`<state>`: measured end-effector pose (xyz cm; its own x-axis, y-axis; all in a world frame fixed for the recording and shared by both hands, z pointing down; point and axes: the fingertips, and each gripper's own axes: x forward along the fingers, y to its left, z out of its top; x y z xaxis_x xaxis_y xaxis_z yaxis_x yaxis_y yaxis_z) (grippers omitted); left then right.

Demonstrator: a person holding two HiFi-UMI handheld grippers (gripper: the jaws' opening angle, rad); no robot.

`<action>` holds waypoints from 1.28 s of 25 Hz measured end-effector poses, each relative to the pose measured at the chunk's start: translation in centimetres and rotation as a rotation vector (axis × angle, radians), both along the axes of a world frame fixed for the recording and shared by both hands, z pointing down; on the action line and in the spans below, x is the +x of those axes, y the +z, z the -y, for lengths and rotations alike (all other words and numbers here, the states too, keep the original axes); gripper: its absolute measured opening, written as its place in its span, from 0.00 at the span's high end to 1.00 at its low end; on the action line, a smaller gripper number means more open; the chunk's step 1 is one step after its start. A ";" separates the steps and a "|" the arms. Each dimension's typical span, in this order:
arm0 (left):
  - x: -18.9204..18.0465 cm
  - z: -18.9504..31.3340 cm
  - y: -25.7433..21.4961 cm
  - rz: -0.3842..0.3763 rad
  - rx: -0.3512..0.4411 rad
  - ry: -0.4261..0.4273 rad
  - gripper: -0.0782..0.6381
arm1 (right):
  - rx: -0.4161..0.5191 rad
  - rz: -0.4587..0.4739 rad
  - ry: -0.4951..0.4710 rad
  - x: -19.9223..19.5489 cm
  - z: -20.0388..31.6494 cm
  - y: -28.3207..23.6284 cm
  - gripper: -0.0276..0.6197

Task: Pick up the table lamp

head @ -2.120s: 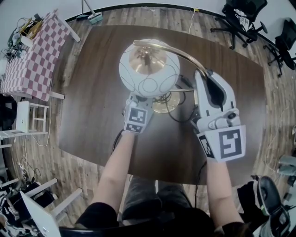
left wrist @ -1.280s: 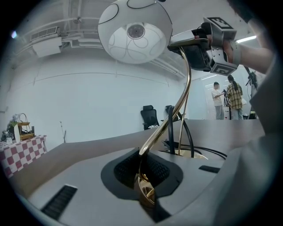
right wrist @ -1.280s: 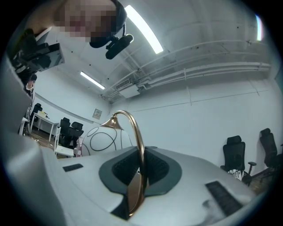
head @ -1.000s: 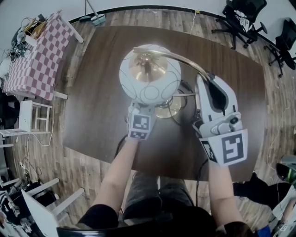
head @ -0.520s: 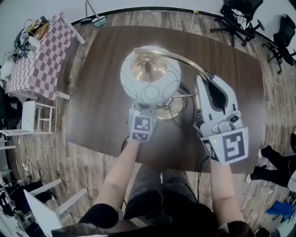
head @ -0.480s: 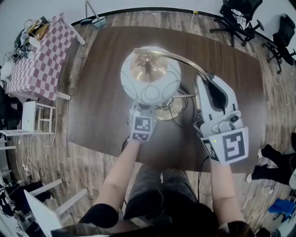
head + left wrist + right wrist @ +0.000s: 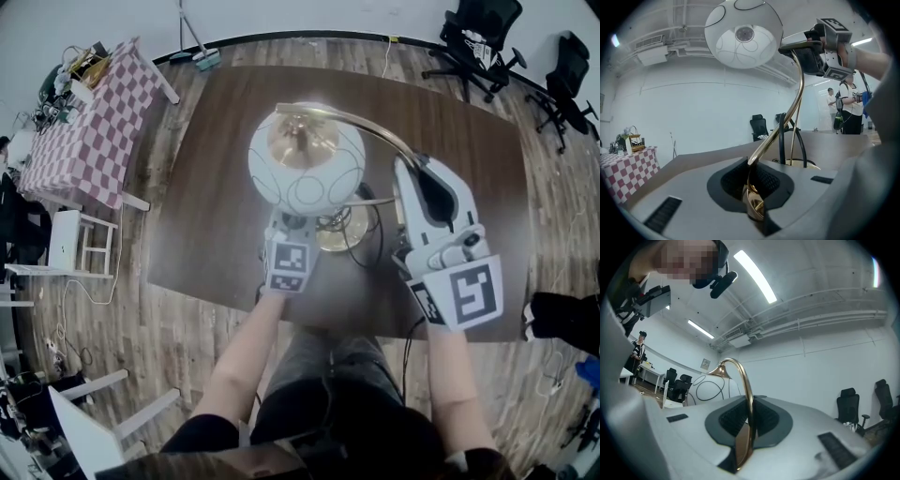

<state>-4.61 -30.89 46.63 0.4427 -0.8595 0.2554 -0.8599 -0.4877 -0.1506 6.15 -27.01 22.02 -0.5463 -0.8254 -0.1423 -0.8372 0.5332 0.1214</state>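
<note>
The table lamp has a white globe shade [image 7: 306, 159], a curved brass arm [image 7: 366, 120] and a round brass base [image 7: 339, 230] above the dark table [image 7: 202, 187]. My left gripper [image 7: 298, 223] reaches under the shade. In the left gripper view it [image 7: 754, 199] is shut on the lower brass stem [image 7: 753, 206], with the shade [image 7: 743, 35] overhead. My right gripper [image 7: 413, 167] is shut on the upper arm. The right gripper view shows that arm [image 7: 748, 423] pinched between the jaws of that gripper [image 7: 744, 434], arching over to the shade [image 7: 715, 390].
A black cord [image 7: 373, 223] trails from the base. A checkered table [image 7: 84, 122] and a white chair [image 7: 66, 244] stand at the left, office chairs [image 7: 478, 37] at the back right. A person [image 7: 848, 105] stands beyond the table.
Both grippers have risen together with the lamp held between them. The table and floor now look farther below and have shifted in the view.
</note>
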 end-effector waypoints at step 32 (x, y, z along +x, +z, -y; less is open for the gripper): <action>-1.9 -10.3 -4.4 -0.007 0.002 -0.109 0.87 | 0.007 0.054 -0.131 -1.4 -9.1 -4.4 0.92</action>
<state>-6.54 -20.56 42.21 0.3481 -0.9032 0.2511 -0.9090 -0.3907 -0.1452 4.74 -17.90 17.62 -0.6405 -0.7466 -0.1796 -0.7661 0.6374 0.0822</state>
